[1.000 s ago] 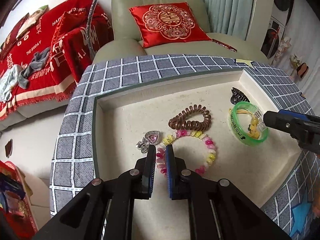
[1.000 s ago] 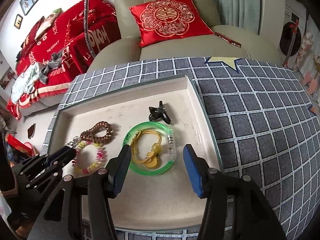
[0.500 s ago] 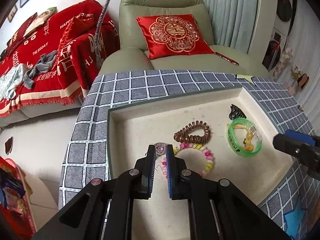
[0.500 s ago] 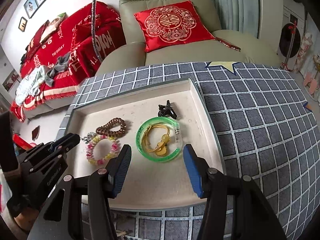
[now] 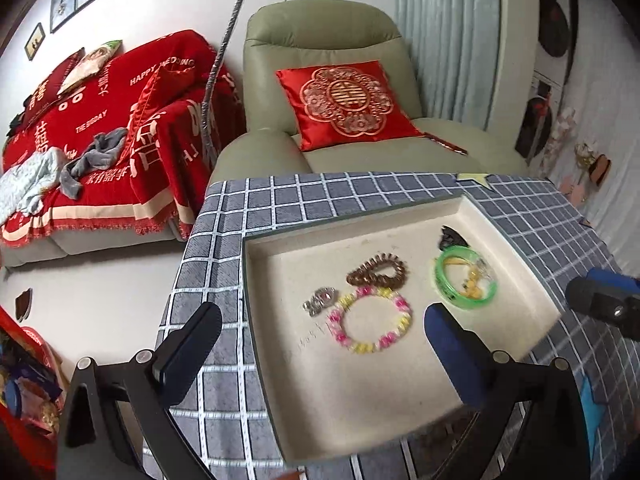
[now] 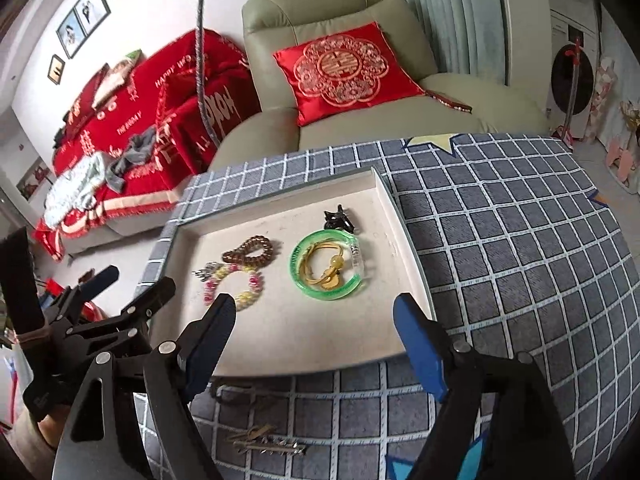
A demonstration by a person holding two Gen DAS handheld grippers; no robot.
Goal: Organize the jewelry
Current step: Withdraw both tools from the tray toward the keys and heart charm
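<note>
A cream tray on the checked cloth holds a silver heart pendant, a pink and yellow bead bracelet, a brown coil hair tie, a green bangle with gold pieces and a black claw clip. My left gripper is open and empty above the tray's near left; it also shows in the right wrist view. My right gripper is open and empty over the tray's front edge.
Small loose metal pieces and a brownish item lie on the checked cloth in front of the tray. A green armchair with a red cushion stands behind the table. A red-covered sofa is at left.
My left gripper has let go of the pendant, opened wide and pulled back and up. The pendant now lies beside the bead bracelet. My right gripper has also drawn back.
</note>
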